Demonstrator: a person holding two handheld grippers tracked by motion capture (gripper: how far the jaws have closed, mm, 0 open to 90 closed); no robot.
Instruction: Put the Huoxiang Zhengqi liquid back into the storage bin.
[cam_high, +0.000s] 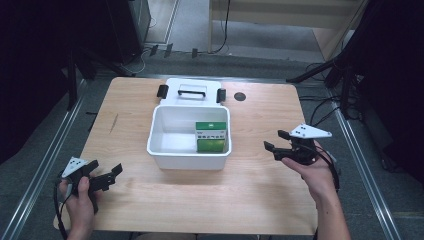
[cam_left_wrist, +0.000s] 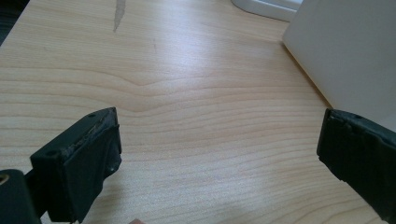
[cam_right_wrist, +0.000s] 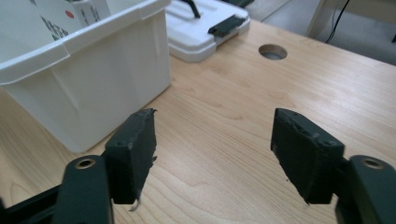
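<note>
Bin (cam_high: 190, 150) sits between both grippers' open, empty jaws, touching neither.

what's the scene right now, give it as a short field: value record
surface: wooden table
box: open white box at the table's middle
contents: green and white carton standing at the box's right side
lid: white lid with black handle and clips, lying flat behind the box
left gripper: open, nothing between its jaws, left of the box
right gripper: open, nothing between its jaws, right of the box
table hole: round hole right of the lid
</note>
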